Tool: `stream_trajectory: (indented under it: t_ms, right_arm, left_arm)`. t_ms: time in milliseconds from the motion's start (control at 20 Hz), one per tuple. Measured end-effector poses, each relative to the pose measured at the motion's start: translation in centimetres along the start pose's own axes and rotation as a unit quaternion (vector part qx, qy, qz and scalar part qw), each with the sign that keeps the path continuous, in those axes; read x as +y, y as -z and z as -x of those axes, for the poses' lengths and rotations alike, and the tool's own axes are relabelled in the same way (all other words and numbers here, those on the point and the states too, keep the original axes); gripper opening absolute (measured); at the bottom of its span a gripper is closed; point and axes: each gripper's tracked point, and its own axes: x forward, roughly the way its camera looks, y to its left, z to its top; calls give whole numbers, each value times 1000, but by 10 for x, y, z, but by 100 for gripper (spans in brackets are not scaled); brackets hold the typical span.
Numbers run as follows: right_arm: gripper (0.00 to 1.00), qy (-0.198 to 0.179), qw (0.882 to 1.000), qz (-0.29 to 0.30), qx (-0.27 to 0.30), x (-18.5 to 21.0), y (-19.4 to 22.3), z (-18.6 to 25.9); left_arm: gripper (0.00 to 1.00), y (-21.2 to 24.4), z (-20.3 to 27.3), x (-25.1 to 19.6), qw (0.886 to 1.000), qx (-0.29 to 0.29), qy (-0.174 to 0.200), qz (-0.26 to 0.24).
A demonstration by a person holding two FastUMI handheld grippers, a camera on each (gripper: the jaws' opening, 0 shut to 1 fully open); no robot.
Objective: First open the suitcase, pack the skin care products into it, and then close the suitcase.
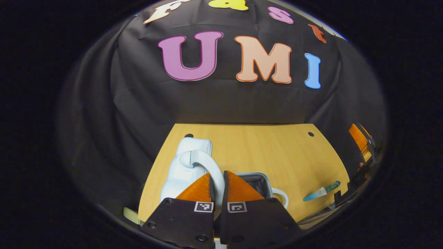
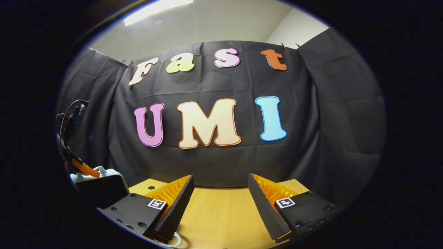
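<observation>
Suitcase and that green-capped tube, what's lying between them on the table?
Nothing: in the left gripper view, bare wooden table separates the suitcase from the tube.

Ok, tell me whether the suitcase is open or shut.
Open: the left claw grips the handle, the suitcase lid stands raised, and the dark interior shows.

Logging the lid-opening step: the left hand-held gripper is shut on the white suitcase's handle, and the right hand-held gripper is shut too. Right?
Not quite. The right hand-held gripper is open, its jaws wide apart over the bare wooden table in the right gripper view. The left hand-held gripper is shut on the white suitcase's handle.
</observation>
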Motion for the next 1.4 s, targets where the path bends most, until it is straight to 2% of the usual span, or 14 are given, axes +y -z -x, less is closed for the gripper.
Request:
stream_trajectory:
  t_ms: [150, 300, 500, 800, 950, 1100, 1250, 1400]
  right_arm:
    - [98, 5, 1000, -3, 3, 19, 1, 2]
    - [98, -19, 1000, -19, 8, 45, 0, 5]
    - [98, -31, 999, -22, 7, 61, -6, 12]
    - [98, -46, 999, 13, -4, 75, -15, 19]
    - [96, -71, 997, 14, -8, 88, -19, 25]
    - [98, -68, 997, 38, -9, 89, -16, 26]
    - [98, -78, 995, 59, -21, 95, -16, 30]
    - [99, -78, 994, 70, -21, 91, -11, 32]
  left_arm:
    - [0, 0, 4, 41, 1000, -8, -22, 0]
    - [0, 6, 7, 88, 999, -18, -45, -15]
    - [0, 19, 4, 144, 998, -28, -54, 32]
    - [0, 54, -12, 221, 991, -26, -119, 49]
    - [0, 73, -20, 234, 990, -25, -115, 78]
    - [0, 106, -38, 248, 988, 6, -121, 98]
    - [0, 131, -53, 255, 987, 31, -127, 94]
    - [0, 153, -63, 262, 980, 52, -146, 122]
